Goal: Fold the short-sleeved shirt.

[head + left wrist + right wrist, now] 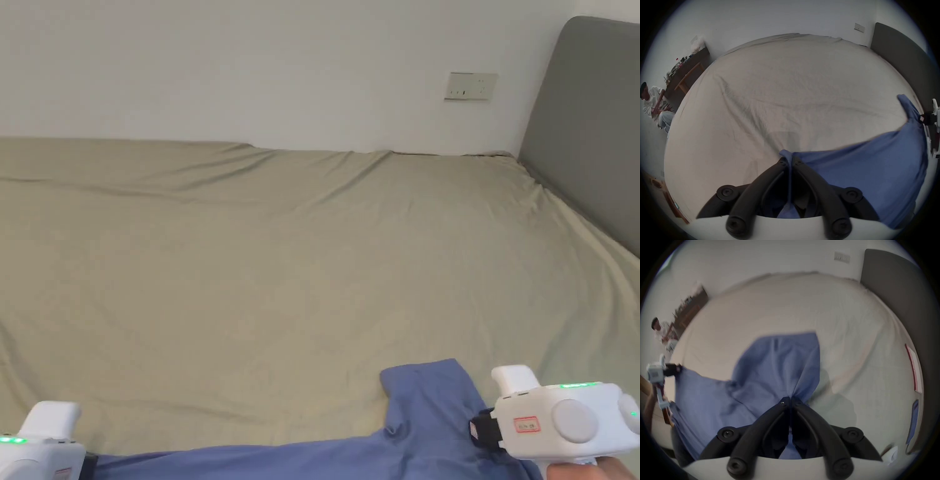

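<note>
Shirt: a blue short-sleeved shirt (pixel 431 412) is stretched between the two grippers at the near edge of the bed (pixel 281 262), one sleeve lying on the sheet.
Left gripper (pixel 790 160): jaws clamped on one bunched edge of the fabric.
Right gripper (pixel 790 400): jaws pinched tight on the cloth by the sleeve.
Progress: judged very early; no fold is visible, and spreading flat and every fold remain.
Background: a person (pixel 653 105) sits beyond the bed.

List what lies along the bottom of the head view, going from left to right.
Left hand-held gripper → blue shirt, stretched across the bed sheet → the shirt's raised sleeve → right hand-held gripper.
</note>
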{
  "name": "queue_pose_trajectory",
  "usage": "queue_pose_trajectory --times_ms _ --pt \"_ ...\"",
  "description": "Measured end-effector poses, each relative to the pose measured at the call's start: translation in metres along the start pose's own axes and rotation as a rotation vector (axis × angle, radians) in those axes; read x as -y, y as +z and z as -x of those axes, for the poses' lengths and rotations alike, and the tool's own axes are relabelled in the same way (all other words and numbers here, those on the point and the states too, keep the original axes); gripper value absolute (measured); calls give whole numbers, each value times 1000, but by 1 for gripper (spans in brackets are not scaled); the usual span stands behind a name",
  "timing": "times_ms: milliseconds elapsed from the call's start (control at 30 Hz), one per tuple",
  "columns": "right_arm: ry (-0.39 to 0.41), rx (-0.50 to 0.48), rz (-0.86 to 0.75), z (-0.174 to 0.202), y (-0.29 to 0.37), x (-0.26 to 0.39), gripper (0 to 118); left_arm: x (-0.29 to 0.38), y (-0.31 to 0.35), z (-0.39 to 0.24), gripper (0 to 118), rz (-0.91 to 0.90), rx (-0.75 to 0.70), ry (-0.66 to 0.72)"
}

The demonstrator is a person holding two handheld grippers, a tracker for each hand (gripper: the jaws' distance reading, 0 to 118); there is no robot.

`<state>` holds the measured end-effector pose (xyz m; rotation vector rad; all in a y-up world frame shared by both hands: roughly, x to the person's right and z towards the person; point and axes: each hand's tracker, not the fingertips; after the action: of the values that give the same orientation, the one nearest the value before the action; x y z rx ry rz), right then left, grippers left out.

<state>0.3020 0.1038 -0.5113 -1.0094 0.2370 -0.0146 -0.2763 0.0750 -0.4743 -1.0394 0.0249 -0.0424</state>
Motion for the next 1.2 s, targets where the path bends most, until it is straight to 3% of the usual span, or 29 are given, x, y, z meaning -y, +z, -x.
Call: queue_pose_trajectory --times_ms 100,167,233,433,533,767,833,867,933,967,1000,1033,1100,1133,1200 --pt "-162 -95 -106 -18 59 5 10 7 50 14 4 -119 104 -8" --pt "-111 -64 -130 -18 97 15 10 15 89 28 4 -163 144 10" --pt "-9 -4 -159 -13 130 34 10 32 124 47 4 -222 210 59" --pt "-3 -46 -124 10 180 117 10 113 181 57 4 -198 240 46" --pt "-26 -64 -62 20 178 164 10 160 176 48 4 -88 216 18" --pt "-152 -11 107 17 129 258 10 231 132 45 4 72 248 115" --pt "-82 53 145 19 116 276 10 243 121 44 4 63 251 115" --pt "-62 49 35 24 118 279 10 238 125 45 4 -19 244 165" --pt "-72 96 57 34 121 274 10 227 124 44 4 38 251 157" --pt "-28 113 55 37 121 272 13 227 123 47 5 48 249 133" --pt "8 126 66 42 122 270 17 225 125 46 11 58 252 83" --pt "22 138 69 45 128 269 27 224 128 48 30 56 276 64" --pt "7 129 40 49 152 264 51 221 135 67 105 66 394 101" --pt "-3 120 -23 54 167 259 64 220 138 78 118 56 429 135" --pt "27 90 -167 73 207 242 73 219 147 112 118 -81 563 222"
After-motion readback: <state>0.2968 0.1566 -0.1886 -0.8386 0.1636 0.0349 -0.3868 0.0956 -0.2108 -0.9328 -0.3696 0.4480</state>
